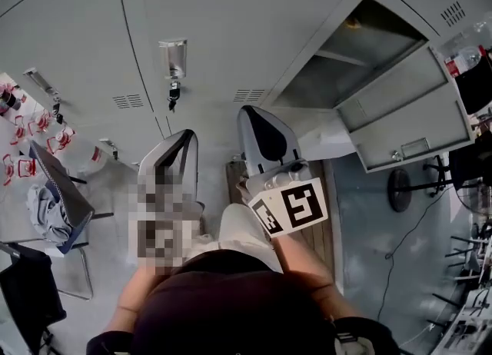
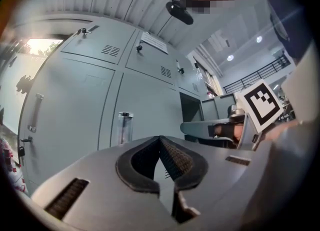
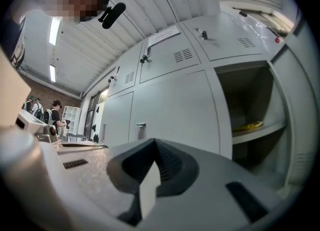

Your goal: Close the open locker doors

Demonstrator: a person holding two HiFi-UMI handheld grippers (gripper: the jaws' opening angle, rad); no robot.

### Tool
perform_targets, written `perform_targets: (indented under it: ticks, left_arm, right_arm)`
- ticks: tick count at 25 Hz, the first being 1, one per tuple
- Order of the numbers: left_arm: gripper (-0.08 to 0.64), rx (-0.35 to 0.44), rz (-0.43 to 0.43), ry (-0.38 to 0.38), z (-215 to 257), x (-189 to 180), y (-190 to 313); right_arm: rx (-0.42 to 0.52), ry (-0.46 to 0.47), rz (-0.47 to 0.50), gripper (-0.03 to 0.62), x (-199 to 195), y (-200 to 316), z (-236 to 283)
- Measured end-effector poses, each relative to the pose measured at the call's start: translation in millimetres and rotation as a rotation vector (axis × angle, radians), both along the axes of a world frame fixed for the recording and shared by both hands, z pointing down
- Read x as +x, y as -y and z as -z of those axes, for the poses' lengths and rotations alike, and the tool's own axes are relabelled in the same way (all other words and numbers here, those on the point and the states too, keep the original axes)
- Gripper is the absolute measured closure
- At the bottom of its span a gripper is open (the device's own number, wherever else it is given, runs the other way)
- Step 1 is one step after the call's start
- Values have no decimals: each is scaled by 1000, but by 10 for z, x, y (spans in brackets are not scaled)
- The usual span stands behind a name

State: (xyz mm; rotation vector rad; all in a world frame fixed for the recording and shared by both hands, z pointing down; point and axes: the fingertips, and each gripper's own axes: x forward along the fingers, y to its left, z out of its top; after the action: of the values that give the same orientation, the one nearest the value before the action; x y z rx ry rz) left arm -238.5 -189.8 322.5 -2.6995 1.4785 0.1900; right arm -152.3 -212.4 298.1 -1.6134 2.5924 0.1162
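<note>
An open locker compartment (image 1: 361, 54) shows at the upper right of the head view, its grey door (image 1: 407, 119) swung out to the right. In the right gripper view the same compartment (image 3: 250, 110) stands ahead on the right, with a yellow thing (image 3: 247, 125) on its shelf. The left gripper view has it (image 2: 190, 112) further off to the right. My left gripper (image 1: 187, 134) (image 2: 160, 139) and right gripper (image 1: 250, 111) (image 3: 154, 141) are both shut and empty. They point at a closed locker door with a metal handle (image 1: 173, 58) (image 3: 141, 130), apart from it.
Keys (image 1: 174, 96) hang under the closed door's handle. Clothes on a rack (image 1: 50, 207) and red-and-white items (image 1: 34, 127) lie at the left. A round stand base (image 1: 400, 188) and cables are on the floor at the right. People (image 3: 55, 112) stand far off.
</note>
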Motion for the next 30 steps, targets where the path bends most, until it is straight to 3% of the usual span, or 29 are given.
perform_targets:
  ticks: [7, 15, 19, 30]
  left_arm:
    - [558, 65, 0, 11, 140, 990, -131]
    - [558, 55, 132, 4, 422, 2475, -609]
    - [558, 36, 157, 16, 688, 3110, -911]
    - [558, 48, 90, 45, 1061, 4051, -1335]
  right_arm:
    - [82, -22, -26, 591, 1075, -223, 131]
    - [47, -15, 119, 591, 2479, -646, 367]
    - [26, -16, 173, 591, 3034, -920, 607]
    - [2, -4, 141, 591, 3904, -1481, 769]
